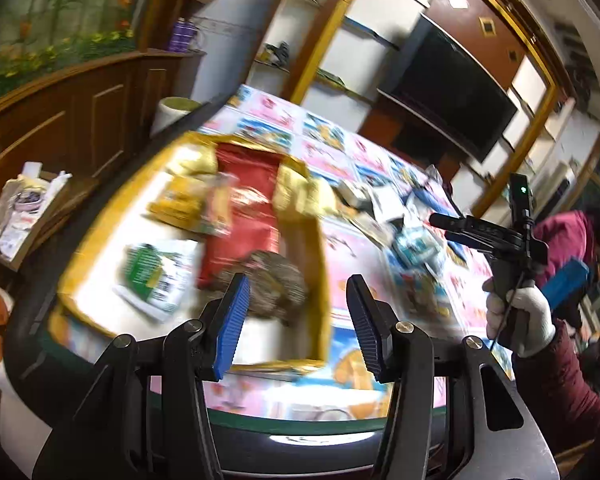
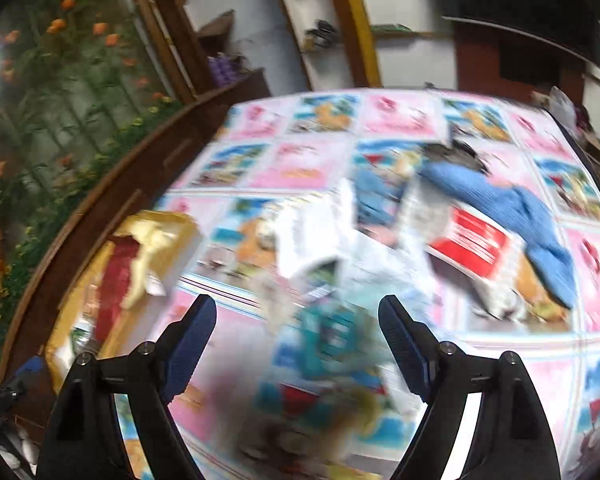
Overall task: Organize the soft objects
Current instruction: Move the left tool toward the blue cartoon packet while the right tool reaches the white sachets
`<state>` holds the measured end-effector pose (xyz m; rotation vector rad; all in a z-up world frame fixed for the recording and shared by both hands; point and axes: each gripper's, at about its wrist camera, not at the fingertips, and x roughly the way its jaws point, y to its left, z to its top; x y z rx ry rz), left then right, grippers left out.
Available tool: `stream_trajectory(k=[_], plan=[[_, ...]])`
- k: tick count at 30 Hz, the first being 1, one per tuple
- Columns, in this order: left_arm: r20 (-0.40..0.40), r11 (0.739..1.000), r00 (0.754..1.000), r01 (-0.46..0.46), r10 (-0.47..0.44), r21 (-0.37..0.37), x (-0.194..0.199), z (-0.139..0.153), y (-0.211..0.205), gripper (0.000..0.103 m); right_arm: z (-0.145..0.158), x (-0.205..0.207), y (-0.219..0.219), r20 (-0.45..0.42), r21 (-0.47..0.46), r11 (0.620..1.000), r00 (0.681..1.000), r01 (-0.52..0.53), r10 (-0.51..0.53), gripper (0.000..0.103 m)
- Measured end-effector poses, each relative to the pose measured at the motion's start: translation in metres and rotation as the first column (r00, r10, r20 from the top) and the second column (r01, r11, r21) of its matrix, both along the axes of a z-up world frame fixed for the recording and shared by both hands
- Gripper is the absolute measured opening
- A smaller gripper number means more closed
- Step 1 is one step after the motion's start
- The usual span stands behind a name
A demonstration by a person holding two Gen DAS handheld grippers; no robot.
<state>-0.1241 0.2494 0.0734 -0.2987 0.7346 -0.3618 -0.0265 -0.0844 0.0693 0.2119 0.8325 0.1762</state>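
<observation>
Both the left gripper (image 1: 296, 320) and right gripper (image 2: 298, 344) gape empty, yellow box (image 1: 320, 248) just beyond the left one.

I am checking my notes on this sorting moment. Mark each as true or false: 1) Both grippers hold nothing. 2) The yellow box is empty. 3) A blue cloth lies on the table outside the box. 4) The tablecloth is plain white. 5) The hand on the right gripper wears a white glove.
1) True: the left gripper and the right gripper both stand open with nothing between their pads.
2) False: the yellow box already holds a red packet and other items.
3) True: the blue cloth lies on the table among loose packets.
4) False: the tablecloth has pink and blue cartoon panels.
5) True: the gloved hand is white.
</observation>
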Motion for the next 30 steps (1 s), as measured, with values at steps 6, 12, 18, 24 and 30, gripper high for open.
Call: stream_trajectory(k=[6, 12, 18, 24, 30], plan=[[-0.005, 0.999, 0.999, 0.047, -0.047, 0.021, -0.003, 0.008, -0.032, 0.05, -0.025, 0.02, -0.016, -0.042, -0.109, 0.993, 0.998, 0.048, -0.053, 0.082], [-0.015, 0.996, 0.998, 0.058, -0.057, 0.068, -0.008, 0.012, -0.053, 0.05, -0.039, 0.022, 0.003, -0.063, -0.178, 0.983, 0.997, -0.048, 0.037, 0.034], [-0.063, 0.993, 0.993, 0.102, -0.098, 0.061, 0.005, 0.004, -0.073, 0.05, -0.039, -0.016, 0.007, -0.144, -0.203, 0.951, 0.968, -0.233, 0.207, 0.037], [-0.121, 0.972, 0.971, 0.218, -0.207, 0.086, 0.023, -0.006, -0.119, 0.05, -0.012, -0.034, -0.047, -0.01, -0.009, 0.986, 0.986, -0.164, 0.164, 0.051], [-0.14, 0.932, 0.945, 0.318, -0.296, 0.173, 0.029, -0.014, -0.166, 0.05, -0.03, -0.033, -0.076, -0.05, 0.029, 0.99, 0.989, -0.135, 0.137, 0.055]])
